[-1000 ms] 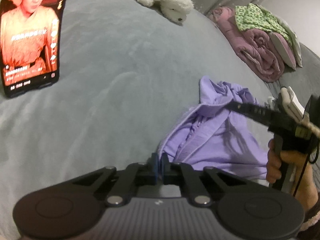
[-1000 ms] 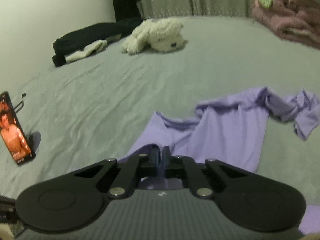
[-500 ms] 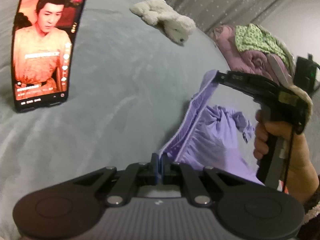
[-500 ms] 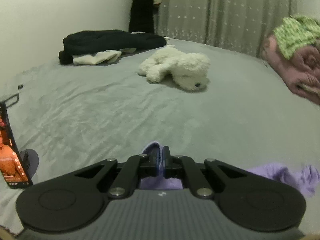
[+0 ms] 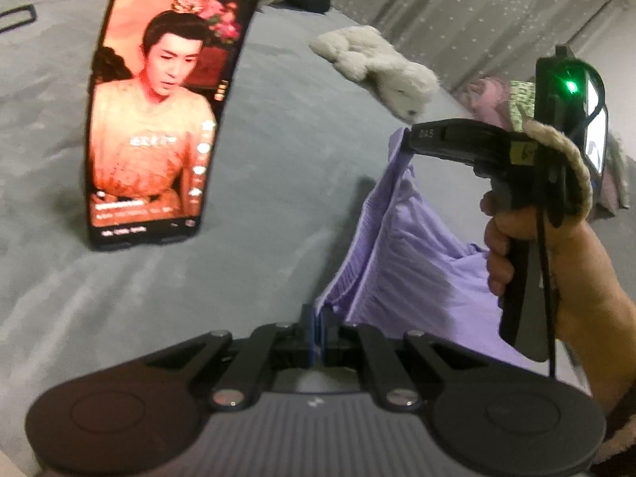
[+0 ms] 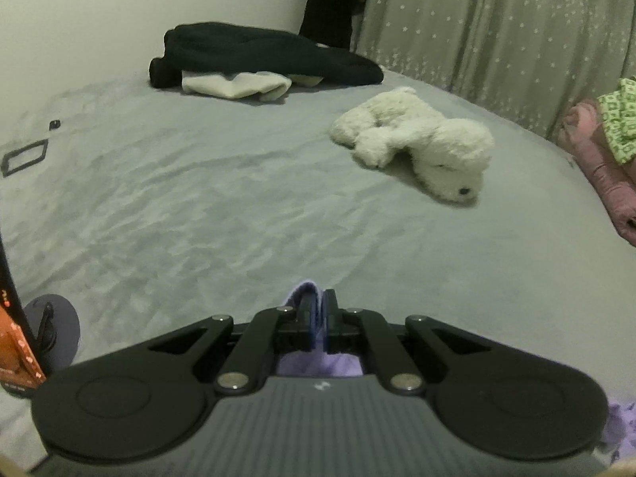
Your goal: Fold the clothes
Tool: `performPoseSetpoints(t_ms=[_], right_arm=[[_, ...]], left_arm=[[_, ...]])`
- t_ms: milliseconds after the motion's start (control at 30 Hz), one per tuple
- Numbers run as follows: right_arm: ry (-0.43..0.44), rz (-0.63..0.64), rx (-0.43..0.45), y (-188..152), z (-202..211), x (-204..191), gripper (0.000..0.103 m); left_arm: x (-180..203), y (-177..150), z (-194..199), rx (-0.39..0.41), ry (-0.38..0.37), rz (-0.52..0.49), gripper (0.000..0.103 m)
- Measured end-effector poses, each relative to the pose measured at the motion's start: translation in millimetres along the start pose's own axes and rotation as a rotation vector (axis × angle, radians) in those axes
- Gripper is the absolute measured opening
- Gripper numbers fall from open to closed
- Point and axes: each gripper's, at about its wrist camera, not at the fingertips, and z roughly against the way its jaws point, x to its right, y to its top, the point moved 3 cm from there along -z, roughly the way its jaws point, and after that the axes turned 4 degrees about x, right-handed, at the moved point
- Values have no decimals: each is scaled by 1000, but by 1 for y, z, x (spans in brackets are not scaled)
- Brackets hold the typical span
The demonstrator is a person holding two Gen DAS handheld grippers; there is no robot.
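Over the grey bed (image 5: 278,151), the left gripper (image 5: 317,318) and right gripper (image 5: 406,135) are each pinching an edge of the purple garment (image 5: 401,262), holding it up for a fold; next it probably needs laying flat.

home bedroom: grey bed (image 6: 238,214), plush toy (image 6: 417,143), star-print curtain (image 6: 497,20).

Behind the right gripper (image 6: 318,324), its own body hides nearly all of the purple garment (image 6: 306,292); only a pinched tuft shows. Far left of it, the phone (image 6: 16,342) is cut off by the frame edge. Far right, the pink bedding (image 6: 596,147) runs out of frame.
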Motion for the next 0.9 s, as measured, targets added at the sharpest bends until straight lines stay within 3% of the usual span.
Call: performPoseSetpoints(t_ms=[333, 533, 600, 667, 833, 900], right_arm=[[-2, -23, -66, -16, -37, -13, 3], [11, -30, -80, -25, -37, -17, 16], [13, -34, -86, -24, -32, -15, 26], [16, -47, -80, -22, -25, -11, 50], [28, -79, -55, -25, 3, 7, 52], [25, -85, -48, -29, 15, 16, 52]], left_arm=[[6, -4, -14, 11, 103, -38, 3], [11, -2, -12, 23, 127, -21, 9], [13, -2, -11, 29, 130, -13, 17], [17, -1, -7, 50, 141, -14, 26], [28, -1, 4, 117, 168, -28, 44], [35, -2, 8, 127, 162, -46, 57]])
